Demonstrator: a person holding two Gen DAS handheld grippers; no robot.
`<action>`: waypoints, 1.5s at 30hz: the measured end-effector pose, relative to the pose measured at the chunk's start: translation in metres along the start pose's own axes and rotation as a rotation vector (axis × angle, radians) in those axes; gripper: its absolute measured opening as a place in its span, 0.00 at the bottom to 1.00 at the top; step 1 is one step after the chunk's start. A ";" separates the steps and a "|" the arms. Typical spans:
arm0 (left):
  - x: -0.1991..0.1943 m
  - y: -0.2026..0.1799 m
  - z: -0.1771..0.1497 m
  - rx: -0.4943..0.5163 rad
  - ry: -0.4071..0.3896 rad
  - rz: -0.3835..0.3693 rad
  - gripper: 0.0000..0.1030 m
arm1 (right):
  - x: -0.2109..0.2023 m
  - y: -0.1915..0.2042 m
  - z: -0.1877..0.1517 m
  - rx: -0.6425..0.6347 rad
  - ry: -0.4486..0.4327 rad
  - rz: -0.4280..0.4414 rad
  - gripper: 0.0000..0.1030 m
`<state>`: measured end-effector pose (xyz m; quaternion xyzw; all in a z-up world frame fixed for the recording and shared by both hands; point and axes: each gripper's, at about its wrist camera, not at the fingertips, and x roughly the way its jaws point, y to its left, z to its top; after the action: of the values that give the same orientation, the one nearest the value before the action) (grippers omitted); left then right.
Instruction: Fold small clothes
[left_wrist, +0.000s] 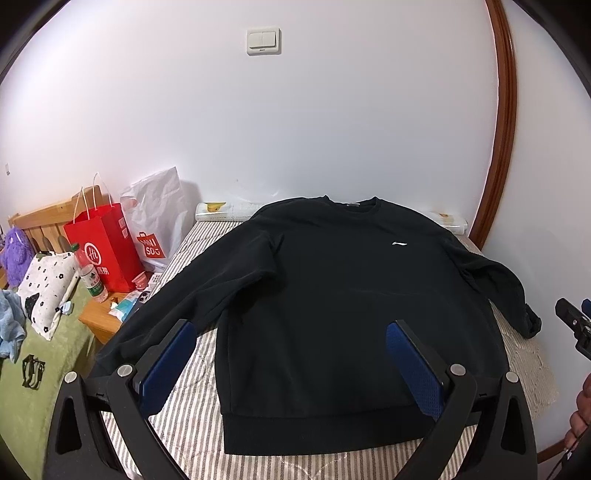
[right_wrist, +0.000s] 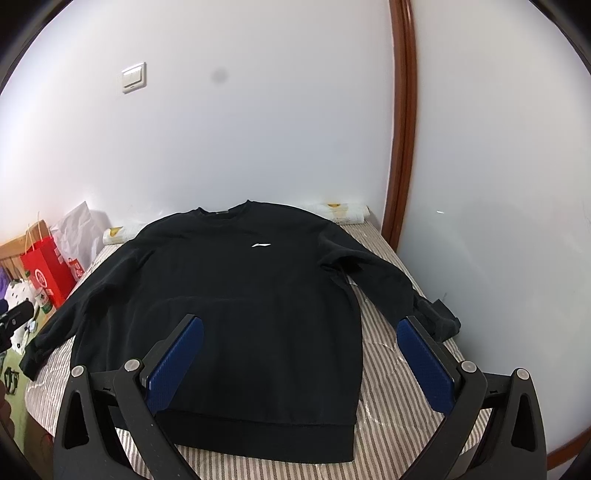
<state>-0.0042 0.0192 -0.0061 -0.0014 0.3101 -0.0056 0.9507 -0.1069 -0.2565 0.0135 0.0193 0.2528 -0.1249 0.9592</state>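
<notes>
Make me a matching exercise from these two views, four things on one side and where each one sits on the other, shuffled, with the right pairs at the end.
Things:
1. black long-sleeved sweatshirt
2. red paper shopping bag
3. white wall light switch
4. white pillow with black flowers

Places:
A. high on the wall above the collar
B. on the green bedding at far left
C. standing on the wooden bedside table
D. spread flat on the striped sheet, sleeves out

Both claws, left claw and right claw, hang open over the hem.

Pairs: 1-D, 2-C, 3-A, 4-B
</notes>
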 end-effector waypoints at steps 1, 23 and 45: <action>0.001 0.000 0.000 -0.002 0.002 0.001 1.00 | 0.000 0.000 0.000 -0.002 -0.001 0.000 1.00; 0.076 0.096 -0.048 -0.213 0.109 0.112 1.00 | 0.062 0.034 -0.033 -0.022 0.076 0.059 1.00; 0.161 0.219 -0.084 -0.627 0.147 0.198 0.84 | 0.161 0.071 -0.065 -0.025 0.228 0.132 0.99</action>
<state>0.0786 0.2368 -0.1708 -0.2631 0.3631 0.1823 0.8750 0.0154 -0.2179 -0.1235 0.0379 0.3597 -0.0556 0.9306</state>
